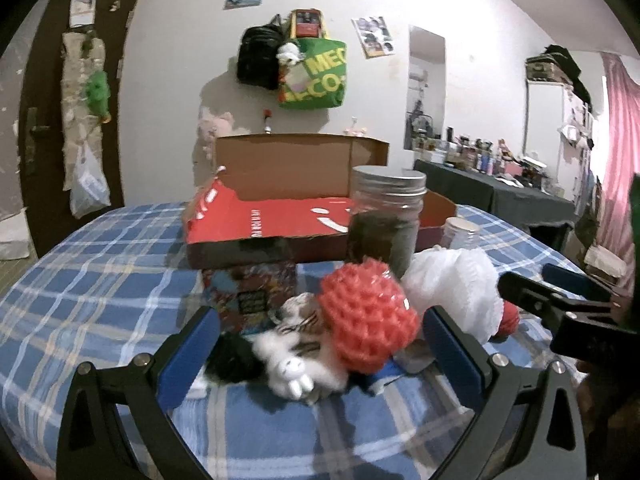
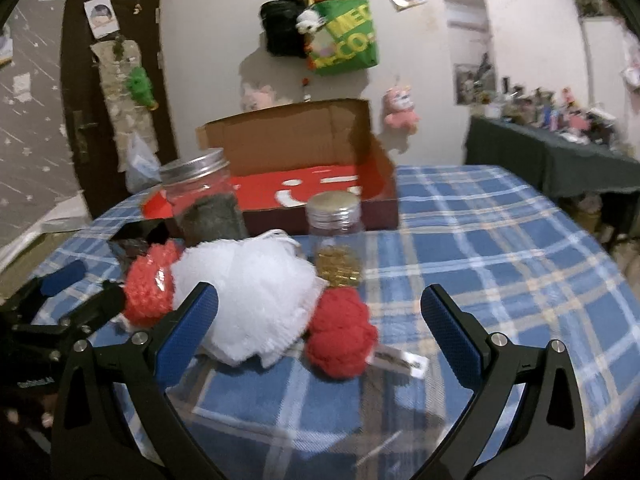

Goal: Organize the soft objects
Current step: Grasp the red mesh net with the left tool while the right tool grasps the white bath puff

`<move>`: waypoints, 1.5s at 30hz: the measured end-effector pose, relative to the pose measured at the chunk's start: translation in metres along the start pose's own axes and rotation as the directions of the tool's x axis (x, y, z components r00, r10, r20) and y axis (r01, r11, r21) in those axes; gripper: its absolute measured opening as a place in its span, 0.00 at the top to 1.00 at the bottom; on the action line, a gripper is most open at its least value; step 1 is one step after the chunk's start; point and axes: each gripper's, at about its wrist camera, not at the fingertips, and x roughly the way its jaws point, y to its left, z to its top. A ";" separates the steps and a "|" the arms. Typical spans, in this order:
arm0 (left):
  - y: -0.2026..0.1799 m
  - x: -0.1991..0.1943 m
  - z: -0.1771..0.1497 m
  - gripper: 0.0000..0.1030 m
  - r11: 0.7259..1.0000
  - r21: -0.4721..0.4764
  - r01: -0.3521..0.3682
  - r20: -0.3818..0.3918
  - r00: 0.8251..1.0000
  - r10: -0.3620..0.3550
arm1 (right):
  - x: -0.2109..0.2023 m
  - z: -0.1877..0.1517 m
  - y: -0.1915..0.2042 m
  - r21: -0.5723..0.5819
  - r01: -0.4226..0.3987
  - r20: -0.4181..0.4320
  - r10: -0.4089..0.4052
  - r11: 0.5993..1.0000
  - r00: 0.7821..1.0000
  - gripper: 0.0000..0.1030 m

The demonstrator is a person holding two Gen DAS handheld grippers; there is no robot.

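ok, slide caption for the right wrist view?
Open right gripper facing white pouf and red yarn ball on plaid tablecloth.

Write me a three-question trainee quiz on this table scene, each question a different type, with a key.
1. True or false: the open cardboard box already holds a soft object.
2. Multiple choice: in the right wrist view, what lies between the fingers of the right hand-held gripper?
A. a small red yarn ball
B. the big jar
C. a green bag
3. Fill in: the small jar with gold pieces stands just behind the white ____.

Key
1. False; only its red floor shows.
2. A
3. pouf. Both grippers, including the left hand-held gripper, are open.
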 end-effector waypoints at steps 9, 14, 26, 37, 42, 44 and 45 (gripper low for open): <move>-0.007 0.027 0.009 0.18 0.991 0.030 0.129 -0.110 0.986 -0.125 | 0.039 0.014 -0.009 0.053 -0.283 -0.155 0.287 0.958 0.945 0.00; -0.005 0.043 0.005 0.44 0.984 -0.011 0.178 -0.183 0.967 -0.177 | 0.052 0.010 -0.007 0.103 -0.394 -0.218 0.407 0.913 0.887 0.40; -0.001 0.018 0.014 0.53 0.984 -0.014 0.178 -0.127 0.976 -0.179 | 0.015 0.013 -0.005 0.078 -0.353 -0.095 0.359 0.932 0.928 0.69; 0.008 -0.006 0.029 0.53 0.988 -0.001 0.152 -0.076 0.986 -0.151 | -0.020 0.030 0.010 0.006 -0.310 0.012 0.310 0.951 0.951 0.70; 0.012 -0.014 0.034 0.53 0.991 -0.002 0.136 -0.057 0.989 -0.136 | -0.025 0.036 0.009 0.003 -0.306 0.034 0.306 0.952 0.952 0.70; 0.014 -0.016 0.038 0.53 0.991 -0.001 0.131 -0.050 0.990 -0.131 | -0.029 0.039 0.007 -0.002 -0.298 0.054 0.298 0.954 0.953 0.70; 0.016 -0.018 0.041 0.53 0.993 0.003 0.121 -0.041 0.992 -0.121 | -0.031 0.040 0.006 -0.003 -0.297 0.060 0.296 0.955 0.953 0.70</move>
